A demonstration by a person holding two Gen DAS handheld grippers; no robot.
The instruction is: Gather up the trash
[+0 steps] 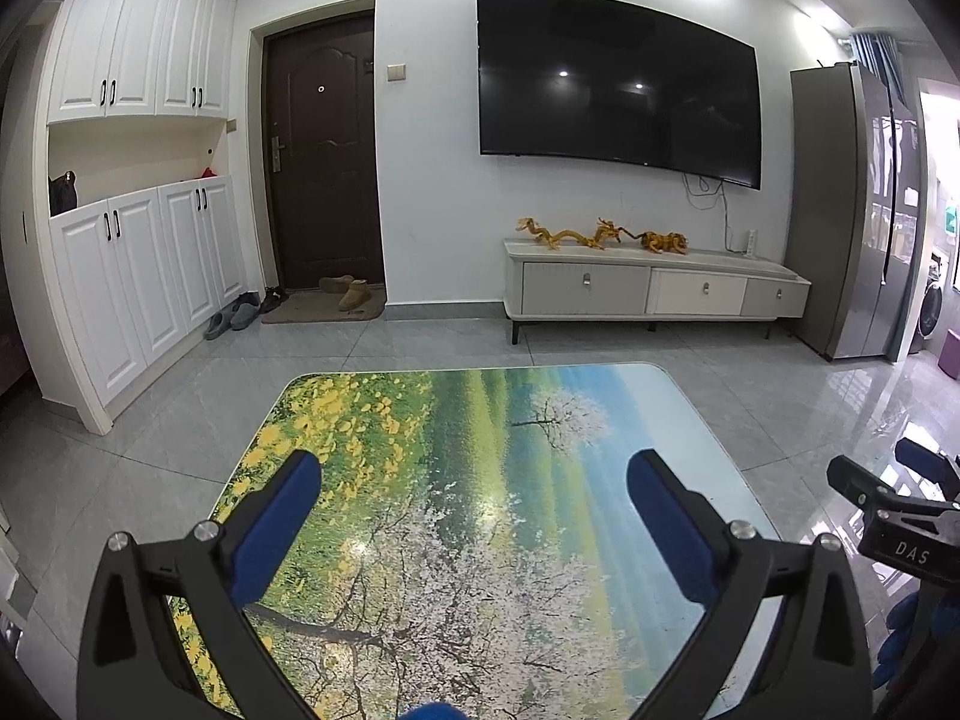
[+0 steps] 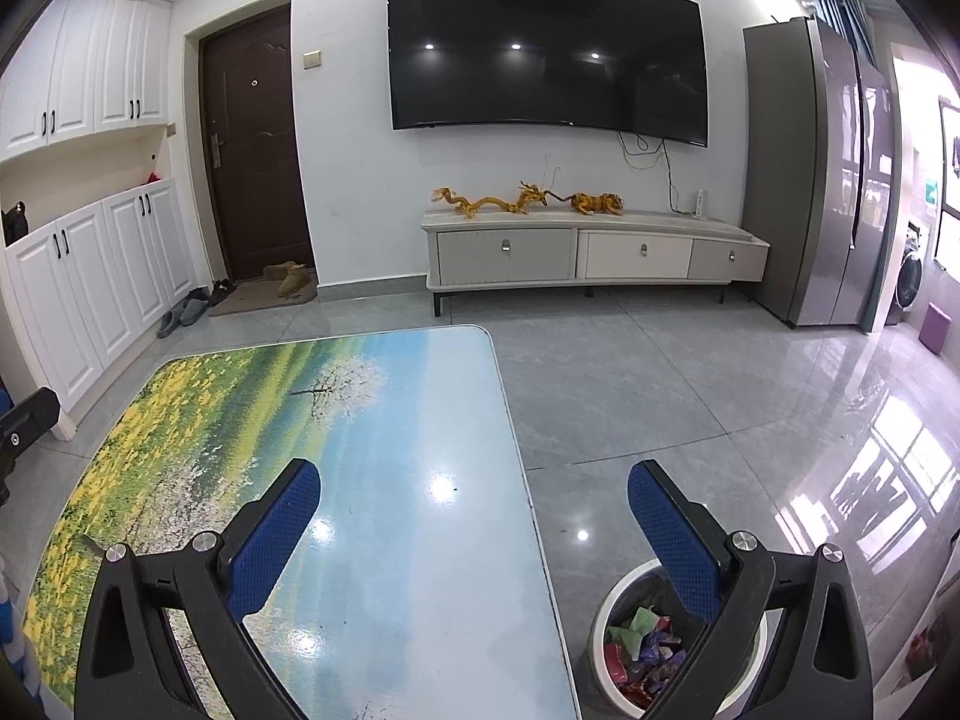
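Observation:
A low table (image 1: 480, 420) (image 2: 384, 420) with a glossy landscape print lies below both grippers; no trash shows on its top. A round white trash bin (image 2: 606, 612) stands on the floor at the table's right side, holding several colourful wrappers (image 2: 645, 648). My left gripper (image 1: 474, 480) is open and empty above the table's near half. My right gripper (image 2: 474, 492) is open and empty above the table's right edge, its right finger over the bin. The right gripper also shows in the left wrist view (image 1: 888, 492).
A TV stand (image 1: 654, 288) with golden figurines stands against the far wall under a wall TV (image 1: 618, 84). A grey fridge (image 1: 852, 210) is at right, white cabinets (image 1: 138, 276) and a brown door (image 1: 324, 150) at left, shoes (image 1: 240, 312) by the door. Grey tiled floor surrounds the table.

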